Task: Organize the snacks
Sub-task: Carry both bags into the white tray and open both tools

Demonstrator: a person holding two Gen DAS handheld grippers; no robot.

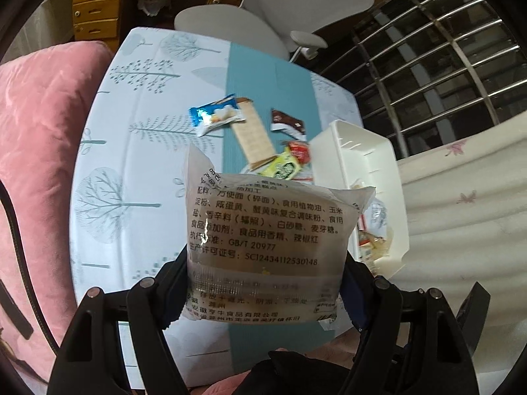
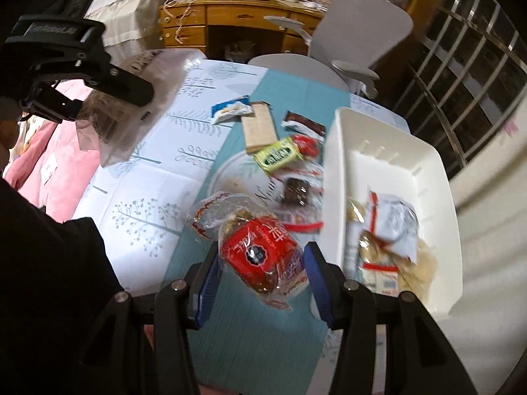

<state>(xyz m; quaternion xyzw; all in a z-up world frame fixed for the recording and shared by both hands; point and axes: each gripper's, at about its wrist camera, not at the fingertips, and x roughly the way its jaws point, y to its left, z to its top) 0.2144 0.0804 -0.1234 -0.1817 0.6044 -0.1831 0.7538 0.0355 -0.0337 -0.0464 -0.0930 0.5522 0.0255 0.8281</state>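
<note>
Holding: the clear noodle-snack packet [image 1: 263,247] sits upright between the left gripper's [image 1: 263,283] jaws, raised above the table, its printed back toward the camera.
Step in hand: by my reading, carrying this packet across to the white bin [image 2: 342,171] at the table's right side.
Doing it well: keep the packet level, bring it over the bin's open top near the packets already lying inside [image 2: 388,230], and release only once it is past the rim; the film looks slippery, so a light squeeze may let it slide.
Left tool: closed part-way, jaws pressed on both side edges of the packet.
Right tool: the right gripper [image 2: 262,263] stands wide apart, its blue pads either side of a red-labelled snack bag [image 2: 260,253] on the teal runner; whether the pads touch the bag I cannot tell.
Other snacks: a green packet [image 2: 280,154], a tan biscuit pack [image 2: 258,128], a brown wrapper [image 2: 304,125] and a blue-white packet [image 2: 230,107] lie loose beyond.
Surface: table with tree-print cloth [image 2: 148,181].
Risk: the two tools are near, so they could clash over the bin.
</note>
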